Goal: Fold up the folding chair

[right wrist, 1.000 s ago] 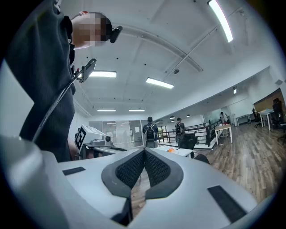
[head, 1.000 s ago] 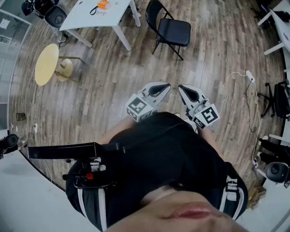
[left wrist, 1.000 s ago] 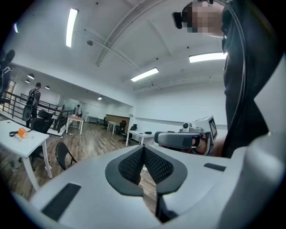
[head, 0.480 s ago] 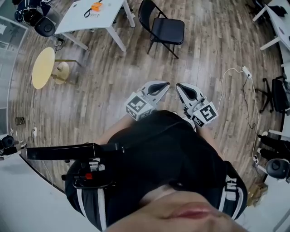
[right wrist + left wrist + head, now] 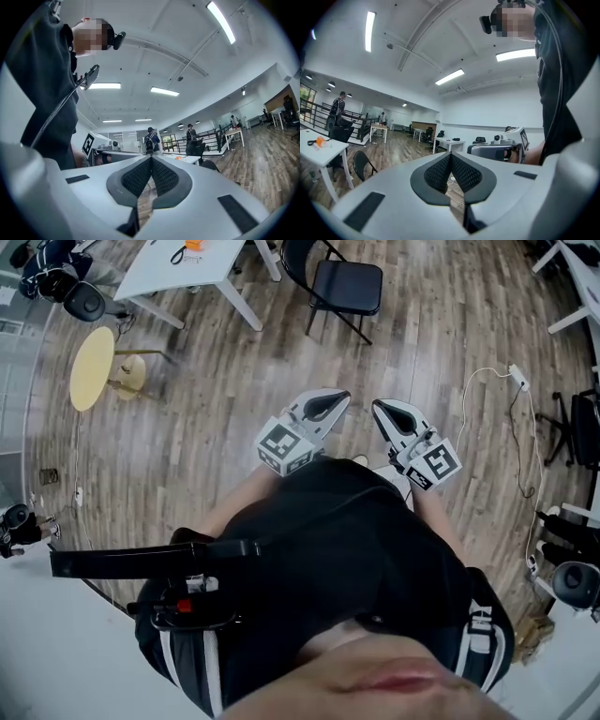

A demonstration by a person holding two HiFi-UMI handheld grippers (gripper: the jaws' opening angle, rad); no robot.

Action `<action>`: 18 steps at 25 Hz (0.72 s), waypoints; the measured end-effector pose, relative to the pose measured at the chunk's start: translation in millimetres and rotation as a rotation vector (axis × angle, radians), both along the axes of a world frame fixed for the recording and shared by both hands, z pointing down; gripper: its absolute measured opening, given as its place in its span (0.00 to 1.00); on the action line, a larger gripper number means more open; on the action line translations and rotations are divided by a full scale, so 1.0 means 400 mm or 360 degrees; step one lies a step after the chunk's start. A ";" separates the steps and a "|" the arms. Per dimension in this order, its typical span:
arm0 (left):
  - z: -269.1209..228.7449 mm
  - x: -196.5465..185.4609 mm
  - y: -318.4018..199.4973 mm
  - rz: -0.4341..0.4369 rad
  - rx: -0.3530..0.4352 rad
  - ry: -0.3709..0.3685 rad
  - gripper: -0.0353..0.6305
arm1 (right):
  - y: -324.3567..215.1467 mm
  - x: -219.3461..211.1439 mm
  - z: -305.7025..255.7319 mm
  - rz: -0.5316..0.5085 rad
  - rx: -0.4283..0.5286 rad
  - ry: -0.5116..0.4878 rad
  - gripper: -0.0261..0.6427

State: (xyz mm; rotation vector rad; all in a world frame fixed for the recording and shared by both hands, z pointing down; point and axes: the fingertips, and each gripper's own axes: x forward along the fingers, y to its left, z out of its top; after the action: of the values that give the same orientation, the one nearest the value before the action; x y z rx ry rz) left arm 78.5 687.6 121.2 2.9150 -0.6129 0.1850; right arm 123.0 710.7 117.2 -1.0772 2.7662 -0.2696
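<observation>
The black folding chair point(image 5: 342, 284) stands unfolded on the wood floor at the top of the head view, beside a white table point(image 5: 192, 266). It also shows at the lower left of the left gripper view as the chair point(image 5: 360, 165). My left gripper point(image 5: 337, 401) and right gripper point(image 5: 380, 409) are held side by side in front of the person's body, well short of the chair. Both are shut with nothing between their pads, left gripper point(image 5: 451, 155) and right gripper point(image 5: 151, 159). Only the top of the chair's back point(image 5: 210, 164) peeks past the right jaw.
A round yellow stool point(image 5: 96, 369) stands on the floor at the left. A white cable with a power strip point(image 5: 516, 379) runs along the floor at the right. Office chairs and desks point(image 5: 581, 427) line the right edge. Other people point(image 5: 151, 139) stand near a railing far off.
In the head view the chair and table have slid toward the top edge and the grippers have shifted slightly upward in the picture. Both grippers stay shut.
</observation>
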 end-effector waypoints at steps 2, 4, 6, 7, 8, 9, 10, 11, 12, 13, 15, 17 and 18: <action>0.002 0.005 0.000 -0.0020 -0.0005 -0.0018 0.06 | -0.005 0.016 0.007 0.0004 -0.0008 -0.0014 0.05; 0.009 0.006 -0.001 -0.0029 -0.0013 -0.0047 0.06 | -0.014 0.029 0.012 0.0029 -0.0012 -0.0034 0.05; 0.021 0.001 -0.009 -0.0030 -0.0029 -0.0072 0.06 | -0.029 0.035 0.016 0.0058 -0.0021 -0.0049 0.05; 0.026 -0.003 -0.018 -0.0028 -0.0040 -0.0078 0.06 | -0.041 0.034 0.018 0.0064 -0.0027 -0.0052 0.05; 0.030 -0.007 -0.031 -0.0026 -0.0051 -0.0079 0.06 | -0.055 0.030 0.022 0.0061 -0.0036 -0.0050 0.05; 0.034 -0.010 -0.046 -0.0024 -0.0058 -0.0078 0.06 | -0.070 0.023 0.026 0.0049 -0.0044 -0.0041 0.05; 0.037 -0.013 -0.063 -0.0020 -0.0062 -0.0075 0.06 | -0.085 0.015 0.031 0.0034 -0.0050 -0.0027 0.05; 0.041 -0.016 -0.080 -0.0014 -0.0066 -0.0069 0.06 | -0.100 0.007 0.036 0.0022 -0.0054 -0.0012 0.05; 0.045 -0.018 -0.098 -0.0006 -0.0070 -0.0062 0.06 | -0.117 -0.001 0.040 0.0013 -0.0058 0.0001 0.05; 0.048 -0.021 -0.118 0.0002 -0.0074 -0.0053 0.06 | -0.135 -0.009 0.043 0.0009 -0.0063 0.0010 0.05; 0.053 -0.029 -0.166 0.0020 -0.0075 -0.0038 0.06 | -0.182 -0.023 0.046 0.0013 -0.0082 0.0016 0.05; 0.054 -0.042 -0.225 0.0034 -0.0068 -0.0023 0.06 | -0.238 -0.039 0.042 0.0026 -0.0105 0.0004 0.05; 0.051 -0.050 -0.259 0.0040 -0.0064 -0.0013 0.06 | -0.270 -0.047 0.038 0.0034 -0.0113 0.0000 0.05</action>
State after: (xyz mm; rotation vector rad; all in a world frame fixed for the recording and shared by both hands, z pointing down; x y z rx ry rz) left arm 58.5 584.0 141.7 2.8858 -0.5675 0.2096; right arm 104.4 602.9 132.4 -1.1225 2.7628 -0.3672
